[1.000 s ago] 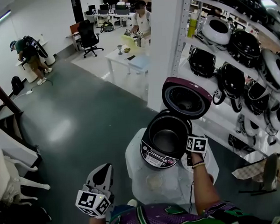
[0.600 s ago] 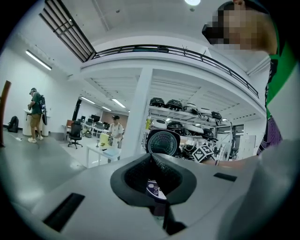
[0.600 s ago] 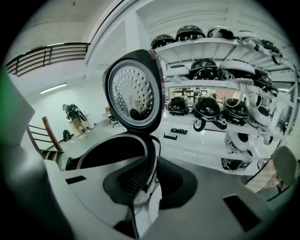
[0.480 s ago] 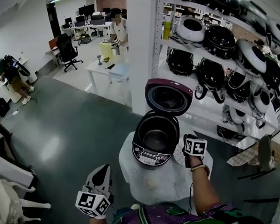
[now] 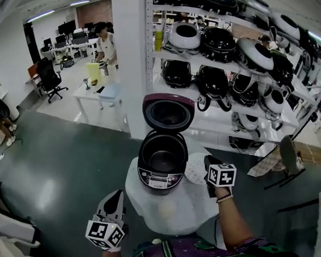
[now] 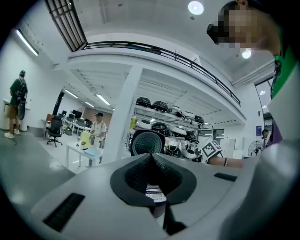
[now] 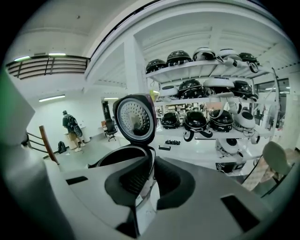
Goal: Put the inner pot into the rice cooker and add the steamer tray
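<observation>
The inner pot [image 5: 163,161] sits in the rice cooker [image 5: 159,180]; my right gripper [image 5: 208,161], jaws just narrowed, clamps the steamer tray [image 5: 195,173] at the table's [image 5: 170,210] right edge, ready for insertion; my left gripper [image 5: 117,196] is closed, empty.

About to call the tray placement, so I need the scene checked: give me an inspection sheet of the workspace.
surface: small round white table, carrying the cooker.
job's things: rice cooker with its lid up; a dark inner pot appears seated inside; white steamer tray just right of the cooker.
clutter: nothing seen.
grippers: left gripper shut and empty, low at left; right gripper jaws have just been closing, apparently on the steamer tray's edge.
cables: thin dark cord at the table's near edge.
surroundings: shelves of cookers behind; a person at far desks.
</observation>
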Demonstrator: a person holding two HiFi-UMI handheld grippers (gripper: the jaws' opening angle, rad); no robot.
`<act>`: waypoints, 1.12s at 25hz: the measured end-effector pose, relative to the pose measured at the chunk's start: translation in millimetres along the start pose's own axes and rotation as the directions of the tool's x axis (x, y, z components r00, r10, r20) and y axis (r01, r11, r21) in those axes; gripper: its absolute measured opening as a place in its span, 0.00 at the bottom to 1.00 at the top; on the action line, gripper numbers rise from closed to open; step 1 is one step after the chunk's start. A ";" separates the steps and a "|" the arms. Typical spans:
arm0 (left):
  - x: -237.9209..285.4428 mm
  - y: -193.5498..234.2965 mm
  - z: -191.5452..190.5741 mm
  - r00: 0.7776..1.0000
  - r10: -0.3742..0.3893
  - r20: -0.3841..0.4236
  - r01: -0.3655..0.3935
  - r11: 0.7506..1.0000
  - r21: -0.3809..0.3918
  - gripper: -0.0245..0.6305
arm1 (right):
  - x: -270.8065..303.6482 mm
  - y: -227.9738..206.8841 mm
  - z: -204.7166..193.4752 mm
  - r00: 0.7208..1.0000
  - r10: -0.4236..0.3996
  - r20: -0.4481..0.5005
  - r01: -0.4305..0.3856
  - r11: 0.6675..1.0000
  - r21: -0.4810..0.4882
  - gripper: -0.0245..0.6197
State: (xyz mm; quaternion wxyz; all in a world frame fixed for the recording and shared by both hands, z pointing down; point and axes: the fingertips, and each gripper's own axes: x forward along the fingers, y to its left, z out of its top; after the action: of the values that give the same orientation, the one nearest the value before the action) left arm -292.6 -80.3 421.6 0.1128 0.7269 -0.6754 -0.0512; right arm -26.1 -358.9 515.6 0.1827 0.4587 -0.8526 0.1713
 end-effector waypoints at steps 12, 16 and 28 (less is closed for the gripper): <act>1.6 -8.2 8.3 0.980 -0.197 -0.035 0.199 0.978 0.056 0.07 | -158.3 -25.5 1.6 0.953 -0.173 0.248 0.137 0.979 0.153 0.05; 11.2 -21.3 7.8 0.960 -0.274 -0.049 0.277 0.958 0.070 0.07 | -204.9 -24.3 -4.7 0.925 -0.222 0.307 0.175 0.969 0.173 0.05; 33.6 -66.7 15.9 0.906 -0.421 -0.043 0.423 0.901 0.098 0.07 | -284.5 -16.3 12.1 0.849 -0.288 0.444 0.237 0.957 0.167 0.05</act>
State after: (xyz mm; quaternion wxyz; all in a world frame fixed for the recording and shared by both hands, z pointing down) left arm -228.7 -111.0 393.2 0.0679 0.8612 -0.5027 -0.0314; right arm 131.6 -168.2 373.7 -0.0290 0.6075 -0.7902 0.0752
